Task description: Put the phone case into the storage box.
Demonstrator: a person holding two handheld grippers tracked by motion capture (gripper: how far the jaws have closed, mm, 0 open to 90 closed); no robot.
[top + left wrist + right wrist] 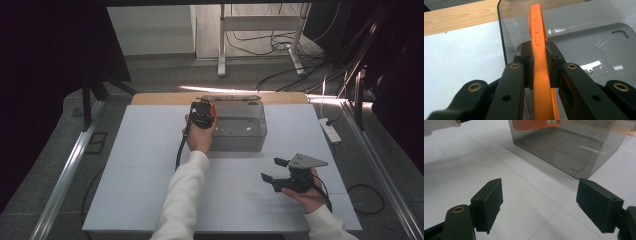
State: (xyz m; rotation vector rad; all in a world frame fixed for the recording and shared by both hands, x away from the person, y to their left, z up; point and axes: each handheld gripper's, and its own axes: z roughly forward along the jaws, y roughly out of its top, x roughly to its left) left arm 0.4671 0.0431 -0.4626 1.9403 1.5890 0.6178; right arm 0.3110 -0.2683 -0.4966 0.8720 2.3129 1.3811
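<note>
Table (150,165) with a white top carries the lot, a strip of bare wood (160,98) showing along its far edge. Clear grey plastic box (240,127) sits at the far middle of the white surface, open-topped, nothing else standing around it on the table.

Left arm in a white sleeve (182,195) runs up from the bottom edge and reaches forward to the box's left end; the hand wraps the left gripper (202,116) from below and holds it at the box's near-left corner. In the left gripper view the jaws are clamped on an orange phone case (541,75) — pads pressing both its sides, case standing on edge with its button bumps facing up, top end out over the box's rim and interior.

Right hand (307,195) rests low at the near right of the table, well apart from the box, palm under the right gripper (274,169), which points left. Its jaws stand wide apart with nothing between them — bare white surface under the pads. A power strip (330,129) lies off the table's right edge.
</note>
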